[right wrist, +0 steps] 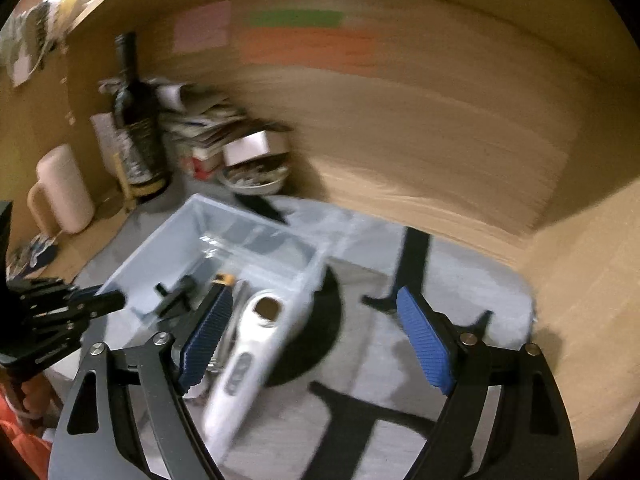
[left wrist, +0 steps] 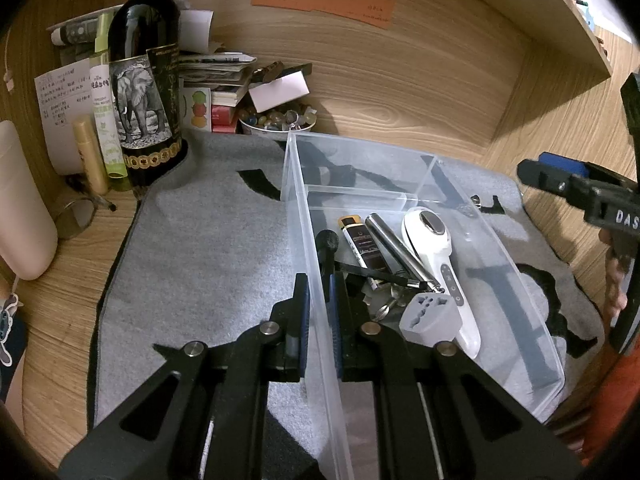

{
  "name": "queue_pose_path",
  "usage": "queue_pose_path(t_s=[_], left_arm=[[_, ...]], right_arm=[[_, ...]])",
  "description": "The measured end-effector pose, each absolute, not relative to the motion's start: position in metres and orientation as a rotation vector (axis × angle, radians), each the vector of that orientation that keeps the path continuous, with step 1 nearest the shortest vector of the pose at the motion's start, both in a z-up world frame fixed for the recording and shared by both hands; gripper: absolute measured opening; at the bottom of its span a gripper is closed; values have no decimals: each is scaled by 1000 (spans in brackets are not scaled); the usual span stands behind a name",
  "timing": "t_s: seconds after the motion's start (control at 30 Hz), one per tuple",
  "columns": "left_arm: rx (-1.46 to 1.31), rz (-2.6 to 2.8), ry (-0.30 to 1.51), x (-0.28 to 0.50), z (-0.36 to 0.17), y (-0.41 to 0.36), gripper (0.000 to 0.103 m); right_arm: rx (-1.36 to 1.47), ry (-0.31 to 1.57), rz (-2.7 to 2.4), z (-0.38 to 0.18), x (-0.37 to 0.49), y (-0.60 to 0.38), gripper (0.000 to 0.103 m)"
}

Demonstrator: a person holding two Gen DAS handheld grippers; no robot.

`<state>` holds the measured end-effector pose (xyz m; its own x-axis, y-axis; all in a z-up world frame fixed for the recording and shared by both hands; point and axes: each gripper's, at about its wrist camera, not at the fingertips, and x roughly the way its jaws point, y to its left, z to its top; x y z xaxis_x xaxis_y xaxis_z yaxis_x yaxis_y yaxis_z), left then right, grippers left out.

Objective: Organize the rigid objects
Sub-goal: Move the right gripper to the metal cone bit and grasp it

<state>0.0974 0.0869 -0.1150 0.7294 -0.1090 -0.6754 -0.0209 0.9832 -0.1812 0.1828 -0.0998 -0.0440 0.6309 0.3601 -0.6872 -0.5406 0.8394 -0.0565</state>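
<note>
The left gripper is clamped on the near wall of the clear plastic bin, one finger outside it and one inside. Just ahead of the inner finger lie a black-headed tool, a dark tube, a silver cylinder, a white handheld device and a grey plug adapter, all in the bin's nearer compartment. The right gripper stands wide open with nothing between its blue pads; the bin's corner and the white device sit beside its left finger, over the grey mat
</note>
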Motion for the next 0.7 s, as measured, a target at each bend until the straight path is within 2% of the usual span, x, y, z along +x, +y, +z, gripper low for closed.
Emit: queue_pose_path(t_s=[0.27, 0.7], left_arm=[[-179, -45, 751, 98, -115, 87, 10], [-166, -52, 750, 98, -114, 87, 10]], right_arm=[[-246, 741, 411, -53, 210, -128, 83], [-213, 968, 300, -143, 287, -131, 82]])
